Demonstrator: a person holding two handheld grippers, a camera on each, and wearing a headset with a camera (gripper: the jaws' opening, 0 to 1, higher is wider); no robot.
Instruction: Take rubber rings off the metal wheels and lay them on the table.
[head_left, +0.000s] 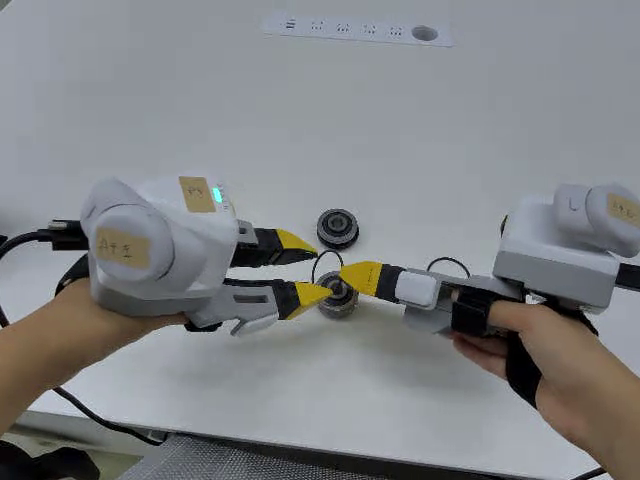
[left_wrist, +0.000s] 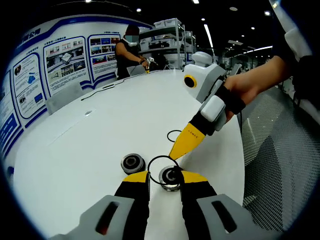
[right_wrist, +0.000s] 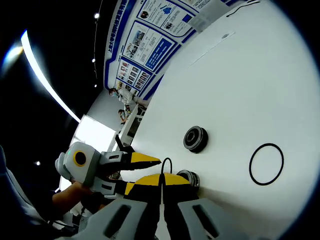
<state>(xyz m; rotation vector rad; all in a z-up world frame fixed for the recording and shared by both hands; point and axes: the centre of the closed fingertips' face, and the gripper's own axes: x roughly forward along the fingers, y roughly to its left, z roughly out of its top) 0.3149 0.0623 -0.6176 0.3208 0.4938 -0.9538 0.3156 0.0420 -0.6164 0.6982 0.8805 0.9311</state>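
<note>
Far wheel dark, lying flat on the table, near wheel flat just in front of it, thin black ring half off the near wheel, raised as a loop, loose ring flat nearby.

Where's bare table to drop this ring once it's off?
Widest free patch: the table between the far wheel and the power strip. Also bare along the near edge, below both grippers. Crowded in the middle: left gripper straddles the near wheel, right gripper pinches its ring, a loose ring beside.
</note>
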